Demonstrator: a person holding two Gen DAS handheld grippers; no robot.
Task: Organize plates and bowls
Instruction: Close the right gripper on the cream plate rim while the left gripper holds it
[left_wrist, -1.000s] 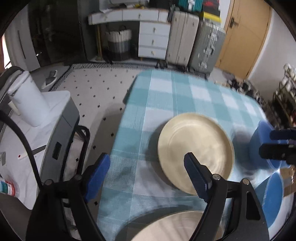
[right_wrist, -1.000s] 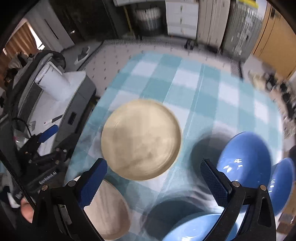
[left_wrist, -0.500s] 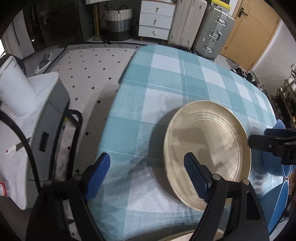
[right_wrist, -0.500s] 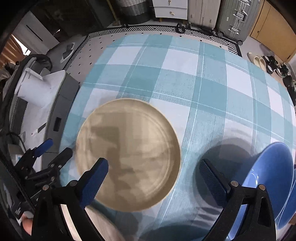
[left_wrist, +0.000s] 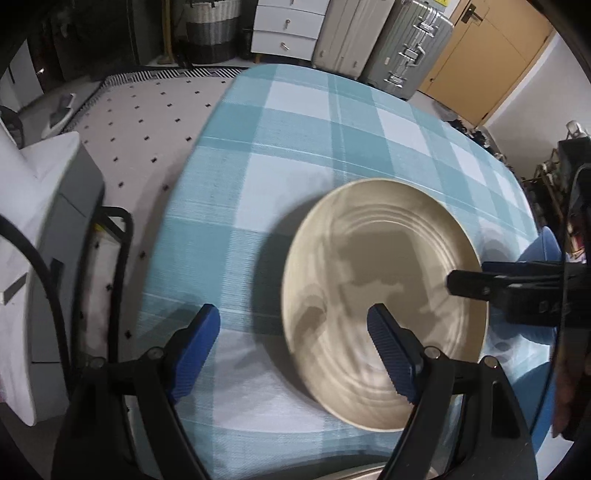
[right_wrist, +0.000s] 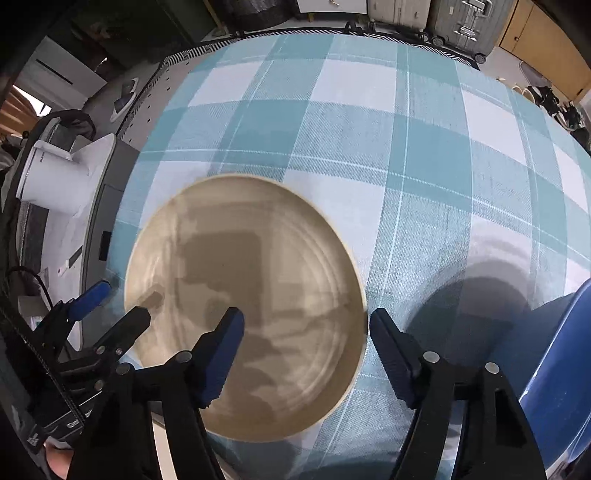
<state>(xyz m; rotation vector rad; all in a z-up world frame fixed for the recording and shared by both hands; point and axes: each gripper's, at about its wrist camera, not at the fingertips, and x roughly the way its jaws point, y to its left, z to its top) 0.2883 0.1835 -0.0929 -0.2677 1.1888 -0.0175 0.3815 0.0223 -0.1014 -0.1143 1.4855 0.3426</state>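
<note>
A beige plate (left_wrist: 384, 295) (right_wrist: 243, 295) lies flat on the teal checked tablecloth (left_wrist: 295, 155) (right_wrist: 424, 155). My left gripper (left_wrist: 293, 343) hangs open over the plate's left rim, with its right finger above the plate and its left finger off it. From the opposite side my right gripper (right_wrist: 306, 350) straddles the plate's right rim. Its jaws are closing, and the pads do not press on the plate. Each gripper shows in the other's view: the right gripper (left_wrist: 480, 284) and the left gripper (right_wrist: 110, 310). A blue bowl (right_wrist: 561, 369) (left_wrist: 539, 251) stands to the right.
The table's left edge drops to a dotted floor (left_wrist: 147, 122). A grey cabinet (left_wrist: 66, 221) with a white roll (right_wrist: 55, 184) stands beside the table. Suitcases (left_wrist: 388, 40), white drawers (left_wrist: 284, 29) and a wooden door (left_wrist: 487, 55) line the far wall.
Both grippers have come down toward the beige plate, which now looks larger. The right gripper's fingers have drawn closer together, around the plate's right rim. The left gripper's opening is unchanged.
</note>
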